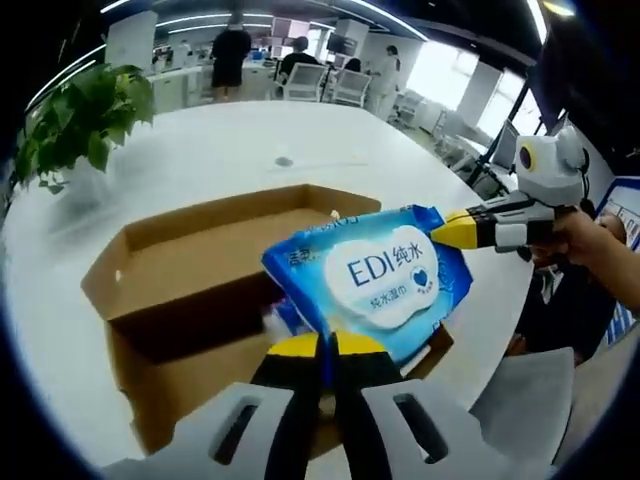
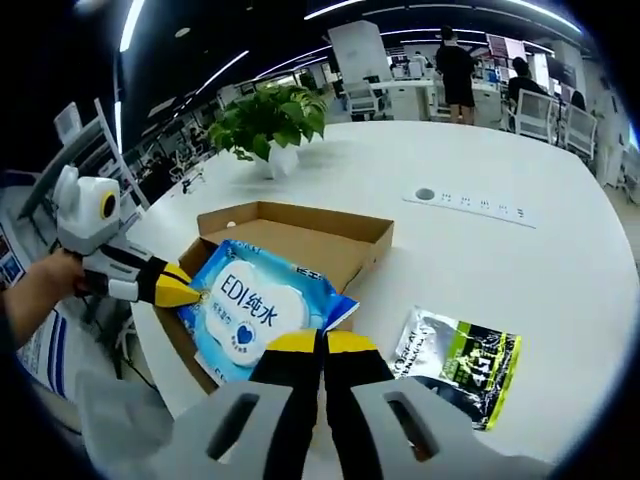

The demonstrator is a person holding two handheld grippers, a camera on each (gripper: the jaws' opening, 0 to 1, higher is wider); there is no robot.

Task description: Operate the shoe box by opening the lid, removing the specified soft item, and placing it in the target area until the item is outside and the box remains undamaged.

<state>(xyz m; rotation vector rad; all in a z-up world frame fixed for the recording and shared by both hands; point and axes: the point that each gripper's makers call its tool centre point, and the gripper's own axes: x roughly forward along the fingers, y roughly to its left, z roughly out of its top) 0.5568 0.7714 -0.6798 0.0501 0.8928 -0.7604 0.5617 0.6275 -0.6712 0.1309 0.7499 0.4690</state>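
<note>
Both claws, left claw and right claw, grip opposite edges of the blue wipes pack above the open cardboard box at frame centre on the white worktop.

Open-plan office: large white table with a rounded edge, carrying a potted green plant and a flush grey cable strip. Beyond it, white office chairs, desks, standing people. Ceiling light strips; bright windows along one side.
</note>
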